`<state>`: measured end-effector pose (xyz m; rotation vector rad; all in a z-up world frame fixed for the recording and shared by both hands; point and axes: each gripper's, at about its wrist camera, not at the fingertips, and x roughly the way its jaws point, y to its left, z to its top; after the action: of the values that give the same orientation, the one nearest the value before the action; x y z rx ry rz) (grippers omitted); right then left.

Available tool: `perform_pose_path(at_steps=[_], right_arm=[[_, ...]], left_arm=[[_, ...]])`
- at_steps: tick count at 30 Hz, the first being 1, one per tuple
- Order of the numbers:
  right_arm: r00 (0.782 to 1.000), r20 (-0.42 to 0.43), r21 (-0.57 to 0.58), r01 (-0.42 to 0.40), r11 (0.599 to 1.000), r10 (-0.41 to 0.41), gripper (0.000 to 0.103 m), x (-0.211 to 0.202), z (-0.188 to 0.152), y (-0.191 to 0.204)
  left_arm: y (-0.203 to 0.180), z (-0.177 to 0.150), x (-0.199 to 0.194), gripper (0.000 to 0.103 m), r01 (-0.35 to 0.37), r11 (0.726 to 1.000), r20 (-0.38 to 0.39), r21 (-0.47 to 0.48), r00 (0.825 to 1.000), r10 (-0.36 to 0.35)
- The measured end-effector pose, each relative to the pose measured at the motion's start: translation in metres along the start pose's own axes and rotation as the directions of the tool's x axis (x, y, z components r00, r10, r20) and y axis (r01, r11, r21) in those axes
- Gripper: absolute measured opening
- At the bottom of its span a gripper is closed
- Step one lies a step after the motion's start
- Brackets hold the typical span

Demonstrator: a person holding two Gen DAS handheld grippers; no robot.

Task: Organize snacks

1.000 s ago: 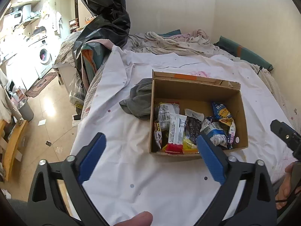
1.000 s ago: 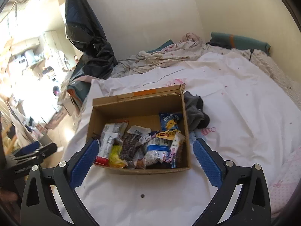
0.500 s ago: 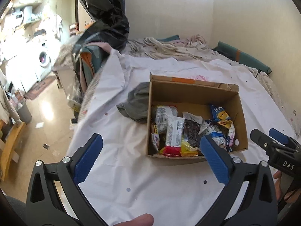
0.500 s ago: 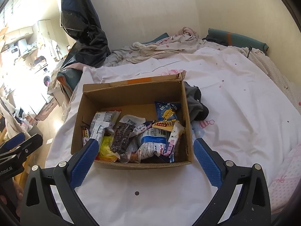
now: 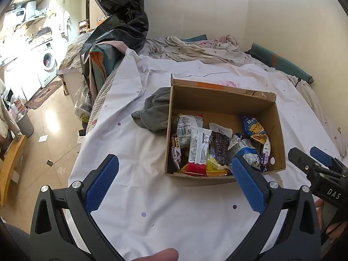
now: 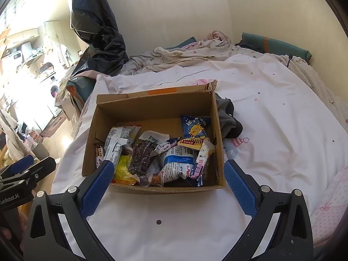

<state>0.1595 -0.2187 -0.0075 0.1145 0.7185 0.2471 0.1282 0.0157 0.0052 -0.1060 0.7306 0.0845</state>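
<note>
An open cardboard box [image 5: 219, 97] [image 6: 152, 106] sits on a white bed sheet and holds several snack packets: a white and red bar [image 5: 199, 150], a dark packet [image 6: 142, 156], a blue cartoon packet [image 6: 194, 130] and a blue and white bag [image 6: 178, 163]. My left gripper [image 5: 174, 174] is open and empty, in front of the box's near left corner. My right gripper [image 6: 166, 179] is open and empty, at the box's near wall. The right gripper also shows in the left wrist view [image 5: 315, 169], and the left gripper in the right wrist view [image 6: 26, 169].
A grey cloth [image 5: 155, 111] [image 6: 229, 117] lies against the box's far side wall. Crumpled bedding [image 6: 187, 54] and a green pillow [image 6: 276, 45] lie at the far end of the bed. A black plastic bag [image 5: 121, 21] hangs at the bed's left; beyond is the floor and a washing machine [image 5: 49, 62].
Both grippers have moved closer to the box, which now looks larger and nearer the fingers. The right gripper has come further into the left wrist view. Both stay open.
</note>
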Motion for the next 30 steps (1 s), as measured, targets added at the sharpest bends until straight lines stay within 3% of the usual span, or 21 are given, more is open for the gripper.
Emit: perform_pose_path(at_steps=[30], right_arm=[[1.000, 0.003, -0.006, -0.009, 1.000, 0.009, 0.103, 0.0003, -0.0013, 0.0031]], left_arm=[[0.0009, 0.0006, -0.0012, 0.102, 0.000, 1.000, -0.001, -0.006, 1.000, 0.000]])
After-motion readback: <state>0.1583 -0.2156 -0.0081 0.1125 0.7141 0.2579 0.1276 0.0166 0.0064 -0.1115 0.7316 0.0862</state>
